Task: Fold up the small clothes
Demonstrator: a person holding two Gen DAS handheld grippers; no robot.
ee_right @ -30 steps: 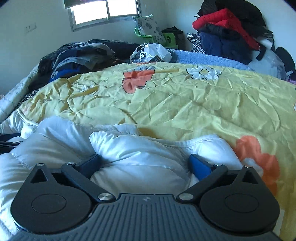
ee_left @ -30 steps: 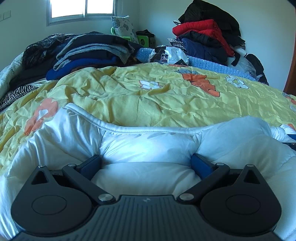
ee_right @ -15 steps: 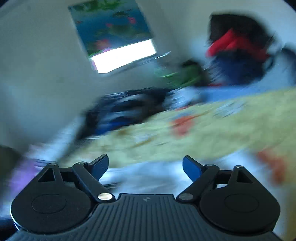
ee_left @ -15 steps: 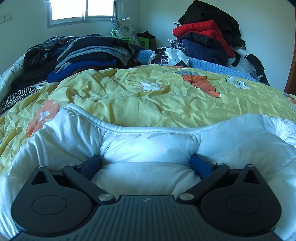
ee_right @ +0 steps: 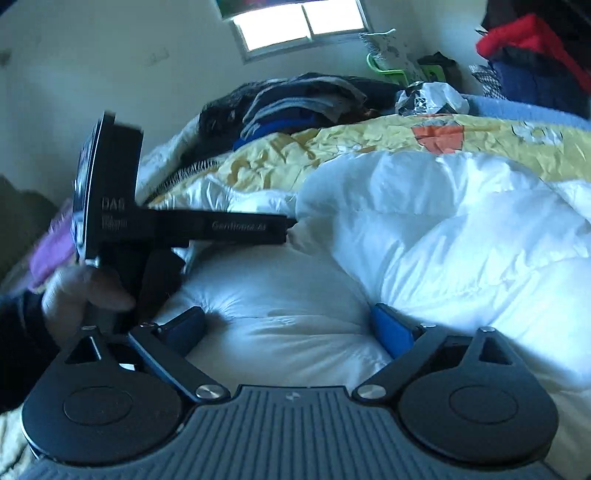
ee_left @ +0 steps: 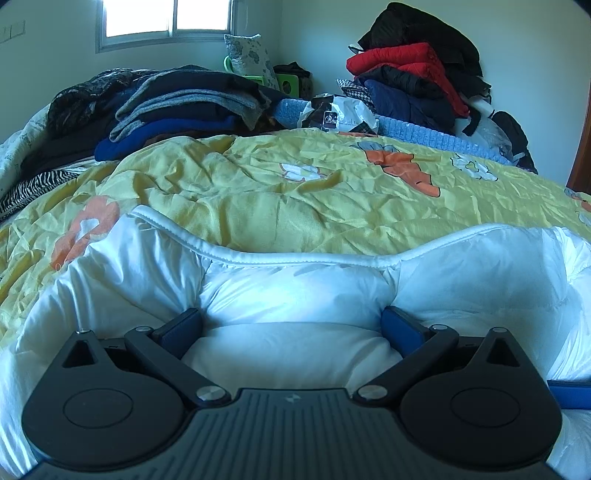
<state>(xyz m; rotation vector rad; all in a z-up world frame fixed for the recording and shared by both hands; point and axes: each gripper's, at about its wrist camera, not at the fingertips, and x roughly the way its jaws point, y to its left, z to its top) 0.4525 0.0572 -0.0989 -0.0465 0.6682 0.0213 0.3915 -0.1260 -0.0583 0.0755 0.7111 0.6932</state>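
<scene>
A white puffy quilted garment (ee_left: 295, 291) with a piped edge lies on the yellow flowered quilt (ee_left: 295, 199). My left gripper (ee_left: 291, 325) is open, its blue fingers (ee_left: 181, 328) pressed into the padding, which bulges between them. My right gripper (ee_right: 291, 325) is also open and rests on the same white garment (ee_right: 443, 229), with padding between its fingers. In the right wrist view my left gripper (ee_right: 284, 229) shows side-on at the left, held by a hand (ee_right: 74, 291). A blue strip (ee_left: 569, 395) pokes in at the right edge of the left wrist view.
Stacks of dark folded clothes (ee_left: 177, 107) sit at the back left of the bed. A pile of red and black jackets (ee_left: 413, 70) stands at the back right. A crumpled plastic bag (ee_left: 336, 114) lies between them. A window (ee_left: 166, 18) is in the far wall.
My right gripper swung up and over to the left, and now rests on the garment close beside my left gripper. The garment's right part looks bulkier. The left gripper has hardly moved.
</scene>
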